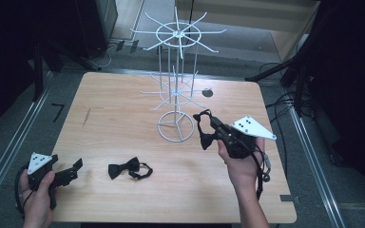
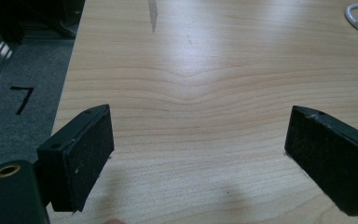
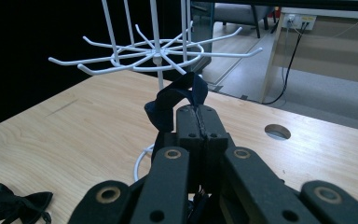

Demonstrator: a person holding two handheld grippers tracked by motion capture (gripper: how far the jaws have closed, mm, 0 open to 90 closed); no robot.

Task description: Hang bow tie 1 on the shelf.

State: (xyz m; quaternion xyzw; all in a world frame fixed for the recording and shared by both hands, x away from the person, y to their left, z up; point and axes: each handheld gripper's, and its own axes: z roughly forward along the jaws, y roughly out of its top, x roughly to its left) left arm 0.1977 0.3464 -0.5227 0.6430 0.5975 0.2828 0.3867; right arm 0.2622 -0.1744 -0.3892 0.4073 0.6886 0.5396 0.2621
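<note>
White wire display rack with radiating hook arms blocking mid-rear of light wooden tabletop, black bow tie lying near front centre, open bare wood across left half, round cable hole behind rack.

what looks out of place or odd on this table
Nothing is damaged or spilled. One black bow tie lies loose on the table, off the white hook rack, while the right gripper holds another by its strap. The rack's hooks are all bare.
</note>
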